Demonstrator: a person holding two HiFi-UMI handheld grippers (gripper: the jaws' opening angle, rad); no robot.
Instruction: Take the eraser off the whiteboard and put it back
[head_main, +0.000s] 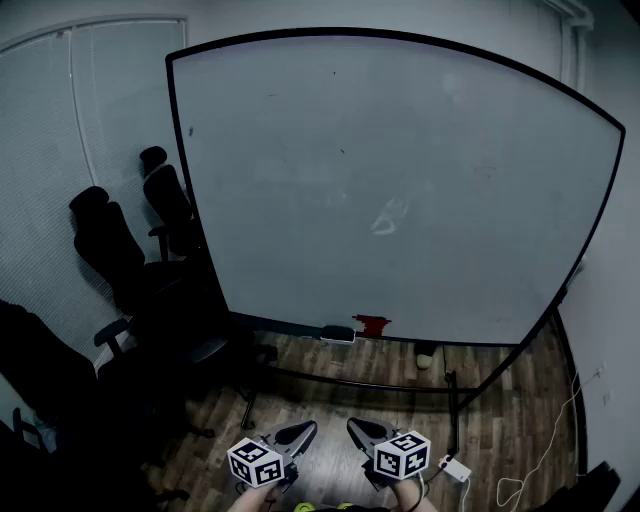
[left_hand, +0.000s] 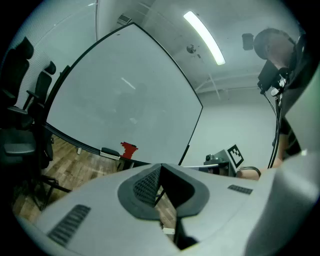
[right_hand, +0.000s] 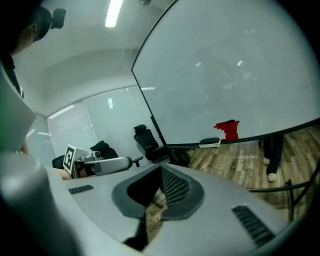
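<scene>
Floor (head_main: 335, 400): wood planks, brown, and they run right across the room in the head view.
Left side (head_main: 40, 200): tall window panels in pale frames, closed blinds behind them, light coming through grey.
Right wall (head_main: 612, 330): plain and pale, meeting the floor at the edge of view.
Office chairs: two black high-backed ones with armrests, one (head_main: 110, 250) nearer, one (head_main: 168, 195) just behind, both close to the window panels.
Ceiling light (left_hand: 202, 30): one long strip lamp, lit, on a white ceiling.
Floor clutter: a small white adapter (head_main: 453, 468) with a thin white cable (head_main: 545, 450) looping towards the right wall.
</scene>
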